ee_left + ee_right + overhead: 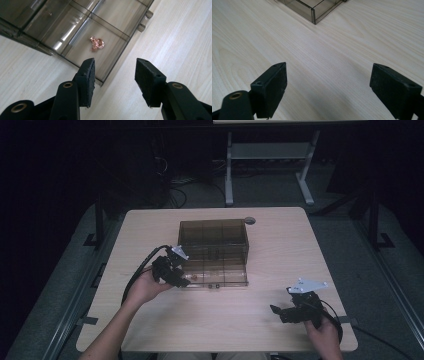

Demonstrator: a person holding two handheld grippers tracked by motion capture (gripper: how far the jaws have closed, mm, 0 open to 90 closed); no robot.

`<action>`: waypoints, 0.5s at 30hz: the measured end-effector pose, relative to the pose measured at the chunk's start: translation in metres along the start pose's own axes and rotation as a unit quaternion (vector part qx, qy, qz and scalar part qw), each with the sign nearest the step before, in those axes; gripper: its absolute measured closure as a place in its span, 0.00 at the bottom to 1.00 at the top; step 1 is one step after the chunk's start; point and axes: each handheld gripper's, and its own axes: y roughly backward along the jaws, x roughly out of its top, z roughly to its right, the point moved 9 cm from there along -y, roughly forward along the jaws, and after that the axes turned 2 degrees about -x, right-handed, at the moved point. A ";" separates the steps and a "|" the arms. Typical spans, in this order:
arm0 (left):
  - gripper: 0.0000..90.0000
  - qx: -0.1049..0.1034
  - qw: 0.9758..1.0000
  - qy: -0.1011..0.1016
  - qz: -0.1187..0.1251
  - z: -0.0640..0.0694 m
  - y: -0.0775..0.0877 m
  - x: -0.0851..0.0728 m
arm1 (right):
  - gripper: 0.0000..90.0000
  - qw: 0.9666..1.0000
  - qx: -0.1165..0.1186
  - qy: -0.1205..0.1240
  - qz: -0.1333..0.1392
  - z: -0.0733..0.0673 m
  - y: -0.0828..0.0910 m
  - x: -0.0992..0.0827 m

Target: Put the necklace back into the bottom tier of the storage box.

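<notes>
Jewellery (pixel 96 44), a small copper-pink piece that looks like a chain or an earring, lies on the floor of one compartment of the box (pixel 75 32). In the left gripper view it sits a little above the middle of the frame, just above the gap between the two black jaws. It touches no wall that I can see; the divider on its upper right is near, and the front wall of the box is below it.

The left gripper (pixel 113 75) hovers over this compartment with its jaws released and nothing between them. In the high view it is at the lower left corner of the box (pixel 214 251), left of the middle of the frame.

I judge that the step in hand is to pick the piece out. To do it well, the jaws should come down straight, one on each side of the piece, and both inside the compartment. The left jaw now stands over the front wall, so the gripper should first move a little toward the piece, otherwise the pad may hit the rim. The piece is small and flat, so the tips must nearly touch the floor before they close, and slowly.

The right gripper (pixel 328 82) rests over the bare table (pixel 332 45) at the lower right of the high view, its jaws wide apart and empty, well apart from the box.
</notes>
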 end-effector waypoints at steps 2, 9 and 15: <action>0.55 0.000 1.000 0.001 0.000 0.001 0.001 -0.001 | 0.15 1.000 0.000 0.000 0.000 0.000 0.000 0.000; 0.54 0.003 1.000 0.000 0.005 0.003 0.006 -0.006 | 0.15 1.000 0.000 0.001 -0.001 0.000 0.000 0.000; 0.52 0.003 1.000 -0.002 0.010 0.006 0.009 -0.011 | 0.15 1.000 -0.001 0.002 -0.003 -0.001 -0.001 -0.001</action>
